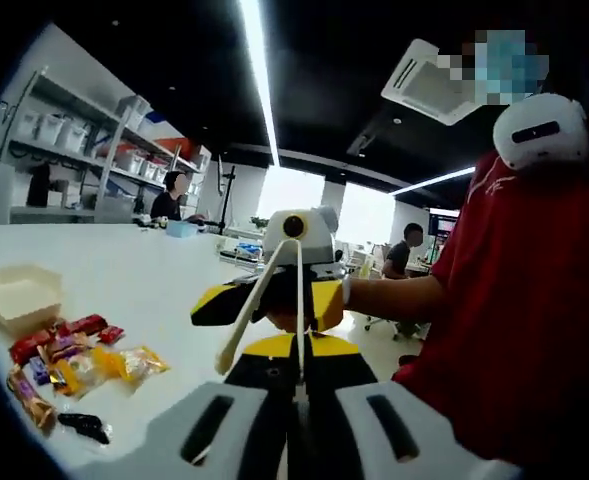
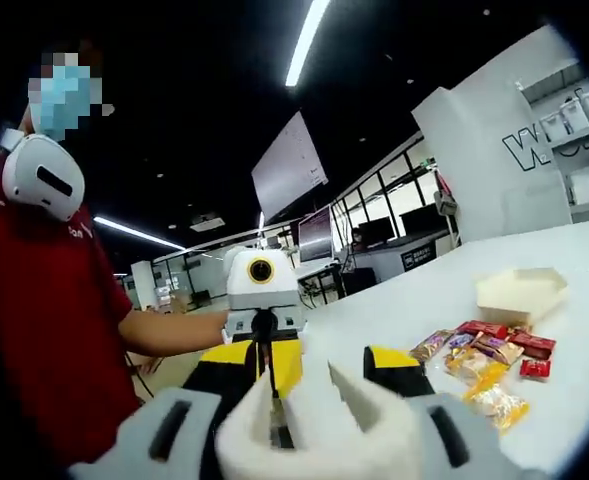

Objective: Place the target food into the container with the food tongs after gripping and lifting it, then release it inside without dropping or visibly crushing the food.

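The right gripper [image 1: 299, 300] holds white tongs [image 1: 264, 290] between closed fingers. The left gripper [image 2: 264, 330] is spread, empty. Snack packets [image 1: 69, 365] lie near the counter [image 1: 144, 275] edge beside a white container [image 1: 19, 295], apart from both.

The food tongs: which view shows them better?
The left gripper view: there the food tongs show side-on, both cream arms spreading from the right gripper. In the right gripper view, only their wide ends show between the jaws, seen end-on and blurred.
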A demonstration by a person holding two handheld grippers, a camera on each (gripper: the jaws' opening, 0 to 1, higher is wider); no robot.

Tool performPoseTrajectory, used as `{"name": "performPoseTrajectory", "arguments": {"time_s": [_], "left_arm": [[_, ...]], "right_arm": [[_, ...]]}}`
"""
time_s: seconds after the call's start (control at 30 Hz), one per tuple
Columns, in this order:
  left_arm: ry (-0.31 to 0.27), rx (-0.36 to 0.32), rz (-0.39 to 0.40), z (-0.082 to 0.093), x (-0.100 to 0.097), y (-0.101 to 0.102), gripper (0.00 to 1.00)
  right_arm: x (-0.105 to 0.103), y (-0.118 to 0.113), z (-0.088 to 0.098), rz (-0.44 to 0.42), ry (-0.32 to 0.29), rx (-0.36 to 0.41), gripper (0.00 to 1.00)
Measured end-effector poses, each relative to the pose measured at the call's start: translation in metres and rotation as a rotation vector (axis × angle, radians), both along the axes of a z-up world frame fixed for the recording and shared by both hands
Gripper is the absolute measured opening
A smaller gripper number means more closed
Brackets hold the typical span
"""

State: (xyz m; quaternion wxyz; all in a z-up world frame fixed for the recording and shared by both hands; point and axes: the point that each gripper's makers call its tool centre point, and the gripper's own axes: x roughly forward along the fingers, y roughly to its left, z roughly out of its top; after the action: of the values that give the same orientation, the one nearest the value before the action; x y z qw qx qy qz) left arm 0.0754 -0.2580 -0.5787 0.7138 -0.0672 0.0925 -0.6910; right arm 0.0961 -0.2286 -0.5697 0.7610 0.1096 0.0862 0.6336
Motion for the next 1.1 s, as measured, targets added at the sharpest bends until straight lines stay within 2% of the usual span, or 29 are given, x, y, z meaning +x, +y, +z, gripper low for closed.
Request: {"name": "performPoseTrajectory", "arguments": {"time_s": [0.17,0.3,0.6,0.73,0.83,0.9,1.03,1.1], "left_arm": [[0.007,0.008,-0.028,0.000,-0.007,-0.003,0.02],[0.012,-0.018,-0.022,0.005,-0.006,-0.001,0.02],[0.031,-0.008,-0.043,0.006,-0.012,-0.001,0.02],[0.016,-0.012,-0.038,0.008,-0.011,-0.001,0.02],[0.029,-0.023,-0.023,0.011,-0.008,-0.002,0.04],[0.072,-0.028,-0.009,0.011,-0.005,0.000,0.06],[0.077,-0.003,-0.002,0.005,-0.005,0.005,0.09],[0.090,-0.005,0.004,0.004,-0.005,0.008,0.09]], "right_arm": [[-0.005,0.002,0.002,0.024,0.007,0.014,0.33],[-0.008,0.003,0.008,0.039,0.014,0.041,0.29],[-0.016,0.005,0.009,0.072,0.009,0.033,0.24],[-0.017,0.005,0.012,0.075,0.015,0.040,0.20],[-0.018,0.005,0.017,0.070,-0.010,0.059,0.19],[-0.016,0.003,0.021,0.061,0.001,0.076,0.19],[-0.011,-0.005,0.036,0.036,0.018,0.156,0.19],[-0.010,-0.009,0.039,0.029,0.014,0.159,0.19]]}}
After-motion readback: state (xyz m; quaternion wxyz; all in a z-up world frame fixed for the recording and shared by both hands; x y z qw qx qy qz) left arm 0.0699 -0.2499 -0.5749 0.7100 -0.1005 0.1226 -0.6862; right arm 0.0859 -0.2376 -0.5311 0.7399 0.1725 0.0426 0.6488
